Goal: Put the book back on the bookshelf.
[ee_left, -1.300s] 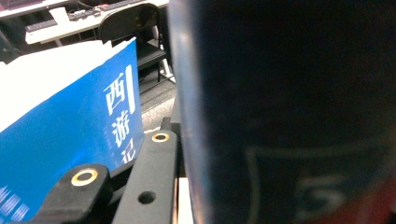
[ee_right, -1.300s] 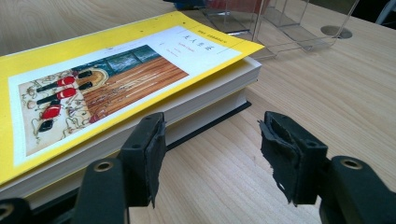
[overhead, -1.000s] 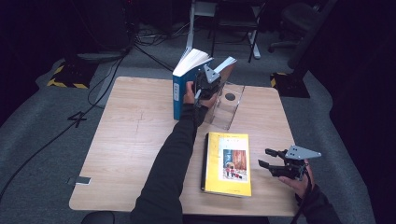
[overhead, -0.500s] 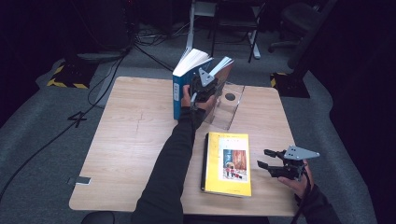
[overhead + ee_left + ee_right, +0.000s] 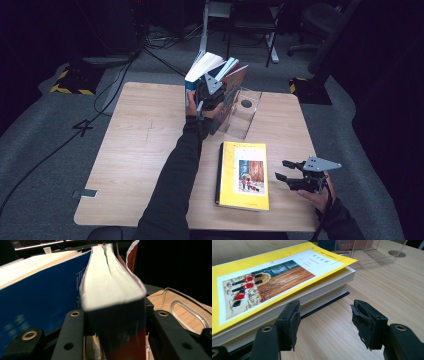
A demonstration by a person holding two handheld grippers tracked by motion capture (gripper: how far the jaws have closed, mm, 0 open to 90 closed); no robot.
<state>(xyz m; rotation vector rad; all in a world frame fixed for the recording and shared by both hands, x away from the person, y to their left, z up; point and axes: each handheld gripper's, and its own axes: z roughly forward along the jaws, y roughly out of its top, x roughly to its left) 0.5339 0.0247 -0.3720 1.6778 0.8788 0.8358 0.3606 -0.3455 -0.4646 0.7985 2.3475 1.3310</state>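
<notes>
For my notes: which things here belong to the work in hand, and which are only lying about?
In the work: red-covered book between the left gripper jaws, blue book, clear stand, yellow book.
Lying about: small grey item, floor cables.

Four books are in sight: a blue book (image 5: 190,95) and a red-covered book (image 5: 234,87) stand upright at the far side of the surface (image 5: 135,165), and a yellow book (image 5: 245,175) lies stacked on a dark book (image 5: 329,303) near the front. One clear acrylic stand (image 5: 245,112) sits beside the upright pair. Two grippers are present, the left gripper (image 5: 210,92) and the right gripper (image 5: 284,176).
</notes>
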